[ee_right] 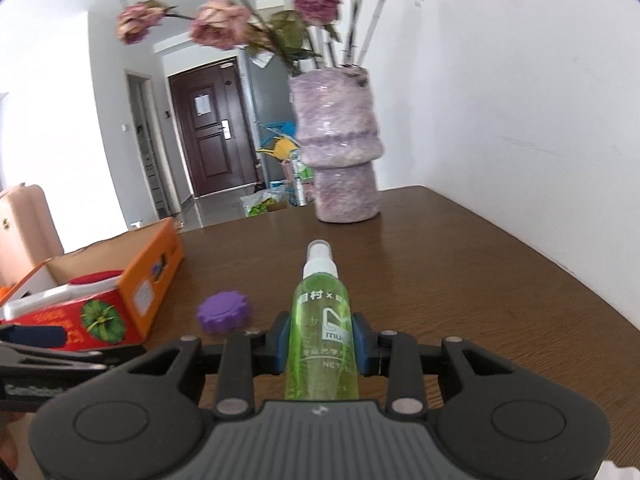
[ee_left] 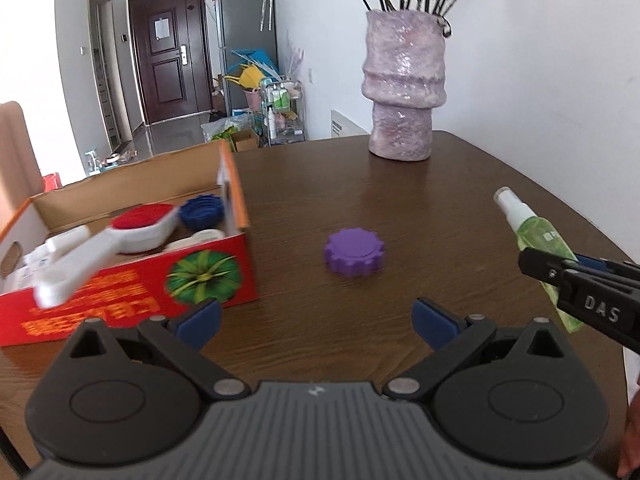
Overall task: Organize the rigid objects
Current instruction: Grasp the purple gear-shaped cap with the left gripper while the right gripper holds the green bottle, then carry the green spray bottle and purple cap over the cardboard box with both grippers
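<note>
I am working inside a home, in what looks like a dining corner of an apartment. In front of me is a dark wooden table with a rounded edge, and on it stands a lilac vase holding dried pink flowers. Behind the table I see white walls and a hallway that ends at a dark brown entrance door with a metal handle lock. Beside the door stands a grey fridge. Near it is a small wire trolley with household bottles. A pink chair back stands at the left.
</note>
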The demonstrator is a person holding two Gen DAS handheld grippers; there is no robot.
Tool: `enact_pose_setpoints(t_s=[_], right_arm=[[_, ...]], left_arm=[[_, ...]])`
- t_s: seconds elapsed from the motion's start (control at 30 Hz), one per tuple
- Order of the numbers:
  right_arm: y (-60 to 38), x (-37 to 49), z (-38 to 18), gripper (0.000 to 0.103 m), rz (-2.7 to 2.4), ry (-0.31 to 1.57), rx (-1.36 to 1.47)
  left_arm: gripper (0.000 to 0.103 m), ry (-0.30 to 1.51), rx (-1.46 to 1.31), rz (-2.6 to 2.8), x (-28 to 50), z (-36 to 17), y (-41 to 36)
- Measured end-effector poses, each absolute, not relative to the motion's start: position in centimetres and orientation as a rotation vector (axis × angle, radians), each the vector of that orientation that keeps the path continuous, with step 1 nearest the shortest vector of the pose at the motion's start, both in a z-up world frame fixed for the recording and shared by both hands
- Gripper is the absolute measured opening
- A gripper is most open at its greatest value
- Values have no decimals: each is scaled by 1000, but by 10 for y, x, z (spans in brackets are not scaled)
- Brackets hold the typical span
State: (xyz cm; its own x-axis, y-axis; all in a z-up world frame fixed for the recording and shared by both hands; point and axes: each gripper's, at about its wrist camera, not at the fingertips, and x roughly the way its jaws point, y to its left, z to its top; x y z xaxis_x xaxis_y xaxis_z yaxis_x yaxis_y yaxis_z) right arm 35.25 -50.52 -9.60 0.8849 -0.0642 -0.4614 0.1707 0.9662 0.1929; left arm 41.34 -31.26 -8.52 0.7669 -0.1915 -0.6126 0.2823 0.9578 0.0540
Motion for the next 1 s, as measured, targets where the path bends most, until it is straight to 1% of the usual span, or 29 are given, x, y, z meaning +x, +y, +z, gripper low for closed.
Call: enact_pose_setpoints(t_s=[0.23,0.27,0.3,0.33,0.5,0.53,0.57,0.6,0.67,0.7,0.73,0.77,0.8,0.83,0.87,0.9,1.0], right_arm=[[-534,362,-106,30,-179,473,276],[-536,363,-107,25,-185,469,277],[-538,363,-107,7,-181,469,286],[-540,364,-109,3,-173,475,302],[-540,371,-114,3,-165,511,302],[-540,371,-114,5,-166,509,303],[-540,371,-115,10,-165,510,306],[-540,372,-115,12,-169,514,306],[-541,373,-116,20,-181,521,308],[-541,373,-116,25,-180,523,311],[-541,373,-116,27,-182,521,313],[-541,373,-116,29,-181,518,314],[-541,372,-115,36,-182,516,314],[-540,370,-114,44,-185,513,313],[-540,369,-114,48,-188,513,313],[-540,368,-114,55,-191,511,314],[-541,366,-114,69,-196,505,318]], left_arm=[[103,663,164,-250,451,-102,-348],[103,666,161,-250,455,-103,-351],[103,673,157,-251,461,-106,-354],[103,681,155,-250,467,-109,-358],[103,714,136,-255,491,-117,-368],[103,713,134,-256,493,-117,-369],[103,709,133,-256,495,-117,-370],[103,706,133,-254,497,-118,-371],[103,707,140,-245,502,-119,-373],[99,711,142,-242,506,-120,-374],[90,722,138,-248,509,-122,-374],[83,735,133,-252,512,-123,-373],[63,758,126,-259,516,-125,-372],[54,775,119,-269,518,-127,-371],[47,768,120,-270,517,-126,-370],[44,767,114,-278,517,-125,-369],[44,753,98,-288,514,-122,-366]])
